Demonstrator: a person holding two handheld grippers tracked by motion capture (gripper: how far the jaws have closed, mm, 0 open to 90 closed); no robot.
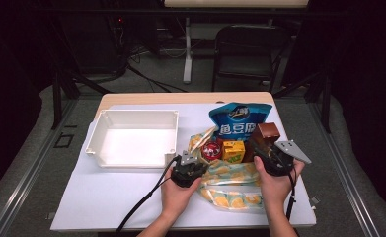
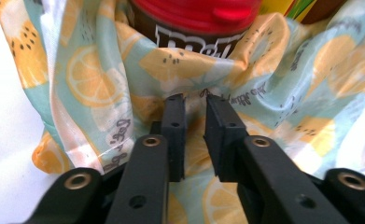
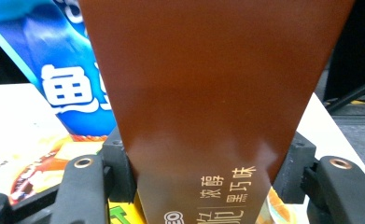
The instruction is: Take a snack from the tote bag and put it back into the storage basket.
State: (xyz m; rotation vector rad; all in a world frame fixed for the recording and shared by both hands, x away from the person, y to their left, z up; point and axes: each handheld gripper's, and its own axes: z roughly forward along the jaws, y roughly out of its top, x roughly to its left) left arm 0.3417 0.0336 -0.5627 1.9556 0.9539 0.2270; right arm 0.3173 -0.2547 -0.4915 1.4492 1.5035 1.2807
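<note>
A lemon-print cloth bag (image 1: pixel 230 183) lies on the white table cover with snacks standing in it. In the left gripper view my left gripper (image 2: pixel 194 100) hovers over the bag's fabric (image 2: pixel 91 74), just in front of a red-lidded brown jar (image 2: pixel 194 14). Its pads stand a narrow gap apart, with the cloth showing behind that gap. My left gripper (image 1: pixel 188 165) sits at the bag's left edge. My right gripper (image 1: pixel 267 154) is shut on a tall brown chocolate box (image 3: pixel 213 84), one pad (image 3: pixel 117 163) on each side. That box (image 1: pixel 264 136) stands upright at the bag's right end.
A blue snack pouch (image 1: pixel 240 121) stands behind the jar (image 1: pixel 211 150) and a yellow drink carton (image 1: pixel 233 150). An empty white bin (image 1: pixel 131 114) sits to the left on the table. A black chair (image 1: pixel 250 49) stands beyond the far edge.
</note>
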